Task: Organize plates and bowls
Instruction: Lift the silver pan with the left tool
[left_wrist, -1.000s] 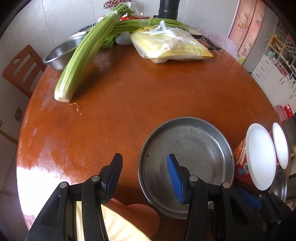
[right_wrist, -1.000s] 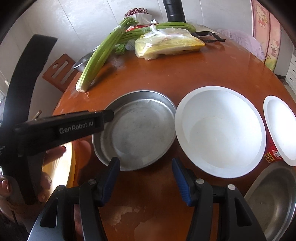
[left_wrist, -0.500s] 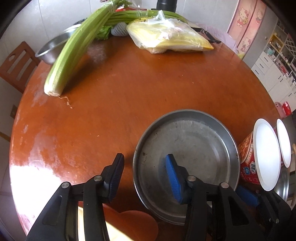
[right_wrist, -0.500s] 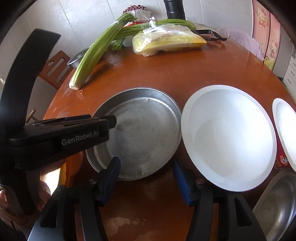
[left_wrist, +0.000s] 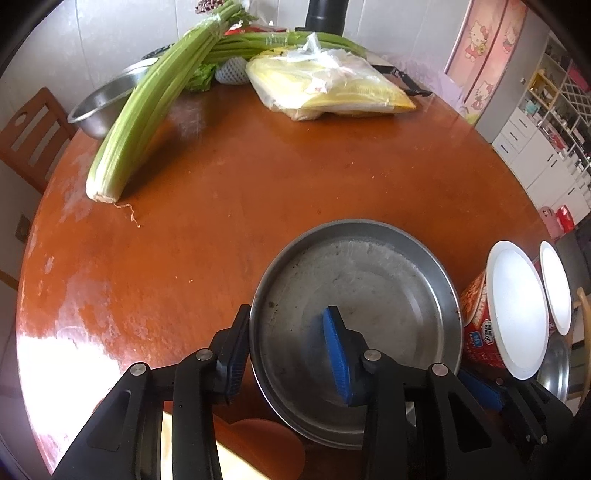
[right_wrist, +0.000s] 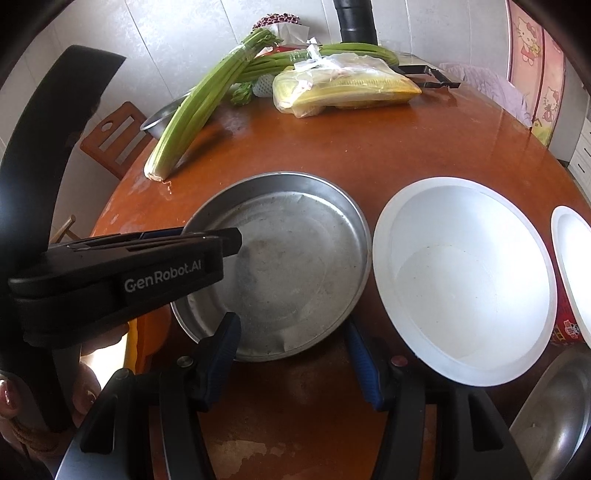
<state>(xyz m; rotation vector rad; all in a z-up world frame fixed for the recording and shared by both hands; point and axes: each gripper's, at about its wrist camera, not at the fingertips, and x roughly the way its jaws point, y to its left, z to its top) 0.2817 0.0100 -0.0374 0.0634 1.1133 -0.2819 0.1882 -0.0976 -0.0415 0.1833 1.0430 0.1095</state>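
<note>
A round steel pan (left_wrist: 369, 295) (right_wrist: 288, 258) lies on the wooden table (left_wrist: 258, 184). My left gripper (left_wrist: 287, 321) (right_wrist: 229, 238) straddles the pan's left rim. Its black finger is outside against the rim and its blue pad (left_wrist: 338, 354) is well inside. Its jaws are closing and do not pinch the rim. My right gripper (right_wrist: 291, 328) (left_wrist: 480, 387) stands open at the pan's near edge, gripping nothing. A white bowl with a red outside (right_wrist: 461, 280) (left_wrist: 513, 310) sits right of the pan. A second such bowl (right_wrist: 572, 266) (left_wrist: 556, 288) sits beyond it.
A steel bowl (right_wrist: 554, 417) sits at the near right. Celery (left_wrist: 147, 110), a bag of yellow food (left_wrist: 328, 88) and another steel bowl (left_wrist: 103, 107) lie at the far side. A wooden chair (left_wrist: 33, 140) stands left. A person's hand (right_wrist: 11, 398) holds the left gripper.
The left jaws have narrowed, and the pan's left rim now sits between them with the black finger against it. In the right wrist view the pan and white bowl look larger and nearer.
</note>
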